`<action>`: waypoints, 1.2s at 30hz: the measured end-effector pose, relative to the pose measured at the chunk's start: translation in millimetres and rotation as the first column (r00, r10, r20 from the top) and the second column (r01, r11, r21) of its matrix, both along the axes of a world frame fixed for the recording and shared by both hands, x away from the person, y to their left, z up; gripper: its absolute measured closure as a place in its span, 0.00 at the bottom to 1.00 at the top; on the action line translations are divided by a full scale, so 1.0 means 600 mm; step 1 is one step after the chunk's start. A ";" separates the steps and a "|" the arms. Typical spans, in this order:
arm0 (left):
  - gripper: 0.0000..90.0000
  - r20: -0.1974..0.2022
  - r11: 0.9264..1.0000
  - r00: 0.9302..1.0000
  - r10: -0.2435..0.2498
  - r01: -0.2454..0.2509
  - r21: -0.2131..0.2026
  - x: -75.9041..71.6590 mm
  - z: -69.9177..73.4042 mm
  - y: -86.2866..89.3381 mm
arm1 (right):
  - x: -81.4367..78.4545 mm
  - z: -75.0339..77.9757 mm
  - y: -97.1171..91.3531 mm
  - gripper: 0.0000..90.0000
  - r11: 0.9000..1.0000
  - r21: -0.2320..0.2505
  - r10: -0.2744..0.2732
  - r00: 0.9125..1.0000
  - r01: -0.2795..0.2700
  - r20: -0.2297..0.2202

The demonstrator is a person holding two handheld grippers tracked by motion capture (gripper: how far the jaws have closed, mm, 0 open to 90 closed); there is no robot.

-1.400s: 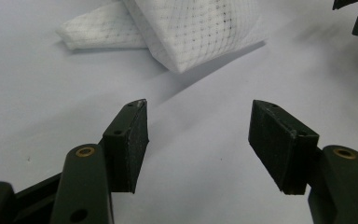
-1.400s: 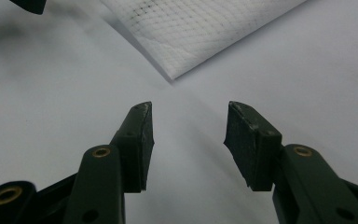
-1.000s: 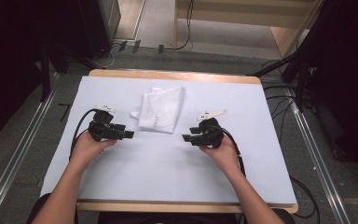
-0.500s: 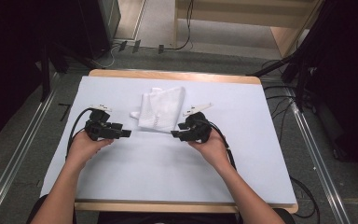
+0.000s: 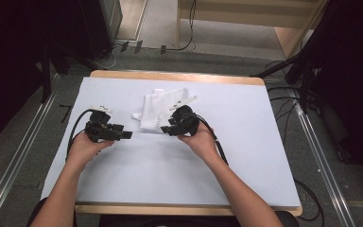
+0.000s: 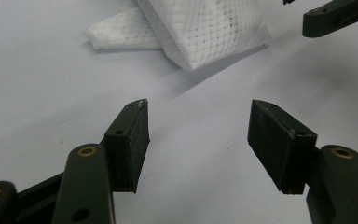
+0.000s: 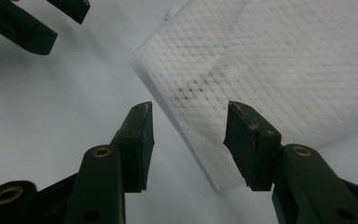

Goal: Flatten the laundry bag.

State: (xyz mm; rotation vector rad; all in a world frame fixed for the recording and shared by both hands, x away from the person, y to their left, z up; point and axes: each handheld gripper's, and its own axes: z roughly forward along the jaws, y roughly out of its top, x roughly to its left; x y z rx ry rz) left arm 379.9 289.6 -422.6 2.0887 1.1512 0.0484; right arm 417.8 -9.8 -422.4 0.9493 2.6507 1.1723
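White folded cloth (image 5: 163,109) lies on the pale blue-grey table cover (image 5: 246,142), a bit left of centre toward the far edge, 1 corner pointing left. Right gripper (image 5: 166,129) sits at the cloth's near right edge, held in the person's right hand (image 5: 199,141), jaws pointing left. In the right gripper view the right gripper (image 7: 189,135) has its 2 jaws spread apart with the cloth's (image 7: 279,74) near edge and corner lying flat between them; pads not pressing on it, nothing gripped. Its jaws have just been opening a little again, cloth edge between them. Left gripper (image 5: 126,135) is left of the cloth, near but apart from it, jaws pointing right toward the other gripper, in the left hand (image 5: 86,146). In the left gripper view the left gripper (image 6: 198,135) has jaws wide apart over bare table cover, cloth (image 6: 200,32) ahead of them, right gripper's jaw tip at top right.
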 end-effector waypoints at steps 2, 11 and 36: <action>0.44 -0.002 1.000 1.000 -0.002 0.002 0.006 0.000 0.000 0.004 | 0.010 -0.003 0.013 0.59 1.000 -0.009 0.000 1.000 0.000 -0.006; 0.44 0.006 1.000 1.000 0.025 -0.025 0.003 -0.001 0.004 0.024 | 0.031 -0.005 0.045 0.51 1.000 -0.004 -0.002 1.000 0.002 0.018; 0.44 -0.002 0.999 0.999 0.039 -0.039 0.007 0.002 0.000 0.035 | 0.036 -0.071 0.137 0.57 0.995 -0.103 0.007 0.989 0.008 0.147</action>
